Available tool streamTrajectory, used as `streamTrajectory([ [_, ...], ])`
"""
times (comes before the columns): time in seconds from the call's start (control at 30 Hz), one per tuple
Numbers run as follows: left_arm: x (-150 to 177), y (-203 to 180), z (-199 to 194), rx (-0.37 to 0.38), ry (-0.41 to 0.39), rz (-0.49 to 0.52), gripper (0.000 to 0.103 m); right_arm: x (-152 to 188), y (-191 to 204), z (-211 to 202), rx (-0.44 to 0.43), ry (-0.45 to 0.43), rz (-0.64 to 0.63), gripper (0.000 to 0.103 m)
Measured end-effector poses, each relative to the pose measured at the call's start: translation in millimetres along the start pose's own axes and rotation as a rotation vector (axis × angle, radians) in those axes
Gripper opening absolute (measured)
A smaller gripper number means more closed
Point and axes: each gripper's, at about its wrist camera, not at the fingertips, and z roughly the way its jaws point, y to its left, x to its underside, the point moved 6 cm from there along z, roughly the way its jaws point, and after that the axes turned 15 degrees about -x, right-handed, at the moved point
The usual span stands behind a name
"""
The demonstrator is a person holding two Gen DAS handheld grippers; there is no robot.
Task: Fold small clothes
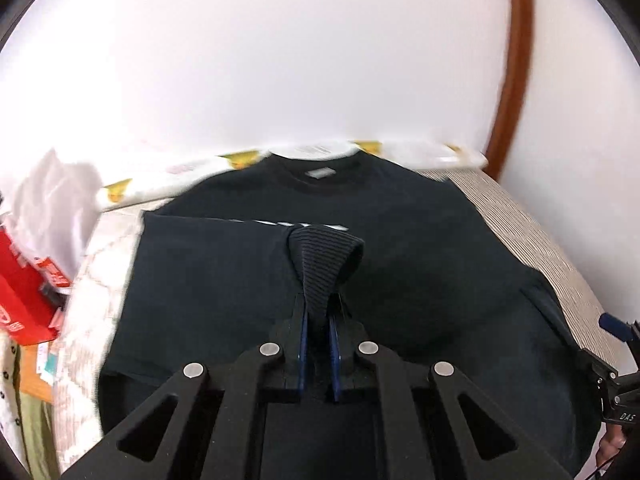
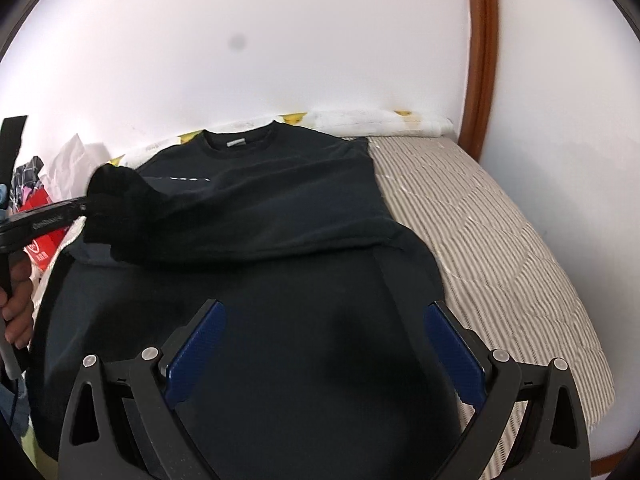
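1 cuff (image 1: 324,264) sits pinched in the left gripper (image 1: 318,320) over the sweater's (image 1: 420,240) middle; right gripper (image 2: 324,344) hangs open nearer the unfolded right side.

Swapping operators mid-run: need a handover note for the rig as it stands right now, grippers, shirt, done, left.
Left gripper: shut on the ribbed cuff of the black sweatshirt, holding that sleeve up over the chest.
Right gripper: open, holding nothing, hanging over the lower body of the shirt.
The sweatshirt lies flat, collar toward the wall, on the striped quilt.
Done: the left side looks folded inward, sleeve brought across but not released.
Left: lay the cuff down, fold the right side and sleeve, then probably fold the hem up toward the collar.
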Motion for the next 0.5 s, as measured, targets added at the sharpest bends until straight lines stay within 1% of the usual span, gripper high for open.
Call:
streamTrajectory([
  [0.17,-9,63,14,-0.050,0.015,-0.100,0.009,-19,10,14,0.015,-0.004,-0.048,0.099],
  [0.23,-6,90,24,-0.057,0.042,-0.143,0.009,-29,9,21,0.030,-0.001,-0.054,0.099],
  [0.33,8,128,48,-0.044,0.102,-0.236,0.009,-40,4,32,0.038,0.008,-0.048,0.099],
  [0.37,15,137,58,-0.018,0.137,-0.273,0.010,-43,2,36,0.039,0.012,-0.045,0.099],
  [0.4,24,145,68,0.025,0.180,-0.313,0.010,-44,2,39,0.039,0.014,-0.045,0.099],
  [0.43,33,151,77,0.046,0.218,-0.350,0.011,-47,1,43,0.043,0.018,-0.049,0.099],
  [0.5,47,157,85,0.041,0.256,-0.371,0.016,-52,-4,51,0.063,0.025,-0.059,0.099],
])
